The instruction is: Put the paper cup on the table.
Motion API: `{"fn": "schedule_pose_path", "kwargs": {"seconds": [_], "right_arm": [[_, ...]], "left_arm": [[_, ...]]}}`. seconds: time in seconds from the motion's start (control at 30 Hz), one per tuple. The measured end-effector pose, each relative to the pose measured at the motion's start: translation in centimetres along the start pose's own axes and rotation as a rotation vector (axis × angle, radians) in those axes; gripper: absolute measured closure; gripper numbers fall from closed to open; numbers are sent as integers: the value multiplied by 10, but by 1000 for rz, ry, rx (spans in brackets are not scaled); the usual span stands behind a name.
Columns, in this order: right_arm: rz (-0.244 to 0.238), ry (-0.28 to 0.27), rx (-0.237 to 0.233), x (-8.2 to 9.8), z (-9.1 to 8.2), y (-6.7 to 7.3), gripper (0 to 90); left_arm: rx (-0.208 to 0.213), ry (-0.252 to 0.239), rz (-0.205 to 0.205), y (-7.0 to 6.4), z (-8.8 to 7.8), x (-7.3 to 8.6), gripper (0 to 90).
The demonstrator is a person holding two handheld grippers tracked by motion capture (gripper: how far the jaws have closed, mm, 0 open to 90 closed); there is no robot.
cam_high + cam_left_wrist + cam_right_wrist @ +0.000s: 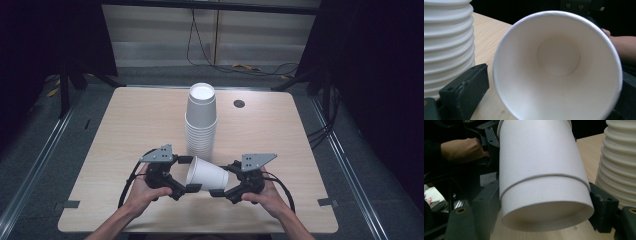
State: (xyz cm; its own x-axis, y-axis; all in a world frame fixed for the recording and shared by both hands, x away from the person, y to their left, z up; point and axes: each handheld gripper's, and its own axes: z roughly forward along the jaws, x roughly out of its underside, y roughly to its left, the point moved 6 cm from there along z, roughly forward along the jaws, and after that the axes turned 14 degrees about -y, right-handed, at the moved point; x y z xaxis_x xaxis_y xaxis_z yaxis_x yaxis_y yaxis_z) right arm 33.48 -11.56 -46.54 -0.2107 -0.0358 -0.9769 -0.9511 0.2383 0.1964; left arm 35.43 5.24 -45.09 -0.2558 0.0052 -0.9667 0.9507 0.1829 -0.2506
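On the pale wooden table, with dark floor around it, we see a tall stack of white paper cups standing upright near the middle. Just in front of it, a single white cup lies sideways in the air between the tongs. The right gripper pinches its base end, while the left gripper has its jaws spread wide around the rim, not pressing.

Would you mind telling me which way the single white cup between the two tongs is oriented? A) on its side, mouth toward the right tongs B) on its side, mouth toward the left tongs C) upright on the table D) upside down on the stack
B: the left gripper view looks straight into the cup, and its base sits between the right tongs.
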Motion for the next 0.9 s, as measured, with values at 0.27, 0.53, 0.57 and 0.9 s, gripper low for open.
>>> {"fn": "schedule_pose_path", "kwargs": {"seconds": [0.27,0.53,0.57,0.9], "right_arm": [[0,4,-18,-1,5,2,236],[7,20,-19,2,7,0,231],[12,25,-20,2,7,0,231],[48,96,-32,9,9,1,219]], "left_arm": [[38,-7,-21,-1,4,2,10],[31,-1,-2,-2,4,1,47],[34,-6,-5,-2,5,1,52],[43,39,30,-5,3,2,87]]}}
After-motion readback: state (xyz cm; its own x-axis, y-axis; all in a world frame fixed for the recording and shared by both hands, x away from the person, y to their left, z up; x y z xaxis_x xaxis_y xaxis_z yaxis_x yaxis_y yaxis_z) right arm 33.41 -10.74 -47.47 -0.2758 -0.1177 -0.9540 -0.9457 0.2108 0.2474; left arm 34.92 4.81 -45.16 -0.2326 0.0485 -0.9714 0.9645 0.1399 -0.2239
